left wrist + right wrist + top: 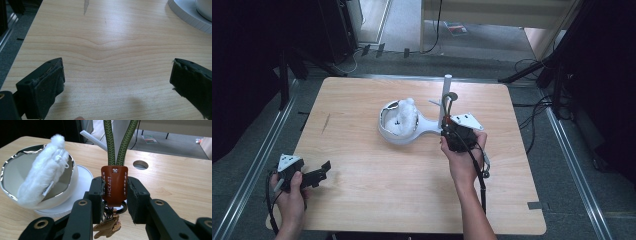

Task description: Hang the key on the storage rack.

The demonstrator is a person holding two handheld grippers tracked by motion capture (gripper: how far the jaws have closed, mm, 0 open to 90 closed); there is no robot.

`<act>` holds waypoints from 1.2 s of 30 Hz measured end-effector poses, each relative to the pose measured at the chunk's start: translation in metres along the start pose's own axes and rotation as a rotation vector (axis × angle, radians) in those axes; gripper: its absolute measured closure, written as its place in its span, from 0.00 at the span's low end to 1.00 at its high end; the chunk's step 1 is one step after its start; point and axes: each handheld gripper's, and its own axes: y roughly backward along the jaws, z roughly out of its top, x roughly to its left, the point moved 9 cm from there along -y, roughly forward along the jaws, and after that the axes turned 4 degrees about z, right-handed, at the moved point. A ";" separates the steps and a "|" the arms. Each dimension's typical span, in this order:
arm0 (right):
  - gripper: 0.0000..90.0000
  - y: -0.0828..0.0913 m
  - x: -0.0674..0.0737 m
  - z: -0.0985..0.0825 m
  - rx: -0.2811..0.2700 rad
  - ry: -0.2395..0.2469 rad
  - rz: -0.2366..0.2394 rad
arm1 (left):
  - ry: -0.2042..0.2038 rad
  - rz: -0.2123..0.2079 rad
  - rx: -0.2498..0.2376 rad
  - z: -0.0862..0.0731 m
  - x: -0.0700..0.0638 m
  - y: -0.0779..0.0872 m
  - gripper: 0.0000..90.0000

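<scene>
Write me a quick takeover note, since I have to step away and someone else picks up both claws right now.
Right claw: shut on the brown leather tab of the keychain, whose green cord loop runs up toward the white post of the stand.
Left claw: open, idle over bare table at the near left.
White bowl on the stand's base holds a fluffy white item.
Done: keychain gripped.
Left: whether the loop is on the post cannot be told; check, then finish and release.

Fluffy pouch (pixel 404 116) in bowl (pixel 387 131) — post (pixel 445 97) right.
</scene>
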 end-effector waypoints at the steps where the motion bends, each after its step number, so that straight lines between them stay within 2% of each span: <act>1: 0.77 -0.002 0.000 0.000 0.001 0.001 -0.002 | 0.000 0.000 0.000 0.000 0.000 0.000 0.00; 9: 0.76 -0.021 -0.002 0.000 0.029 0.004 -0.009 | 0.003 -0.002 0.001 0.000 0.000 0.000 0.00; 18: 0.73 -0.033 -0.006 -0.002 0.003 0.002 -0.012 | 0.005 -0.004 0.001 0.000 0.000 0.000 0.00; 22: 0.61 -0.033 -0.006 -0.001 -0.023 -0.008 -0.004 | 0.004 -0.003 0.001 0.000 0.000 0.000 0.00; 30: 0.54 -0.027 -0.009 -0.005 -0.046 -0.008 0.011 | 0.004 -0.003 0.003 0.000 0.000 0.000 0.00; 32: 0.46 -0.025 -0.011 -0.007 -0.055 0.001 0.010 | 0.004 -0.003 0.002 0.000 0.000 0.000 0.00; 34: 0.33 -0.022 -0.016 -0.008 -0.058 0.023 -0.025 | 0.006 -0.002 -0.001 0.000 0.000 0.000 0.00; 36: 0.28 -0.019 -0.020 -0.012 -0.046 0.030 -0.044 | 0.002 -0.001 0.000 0.000 0.000 0.000 0.00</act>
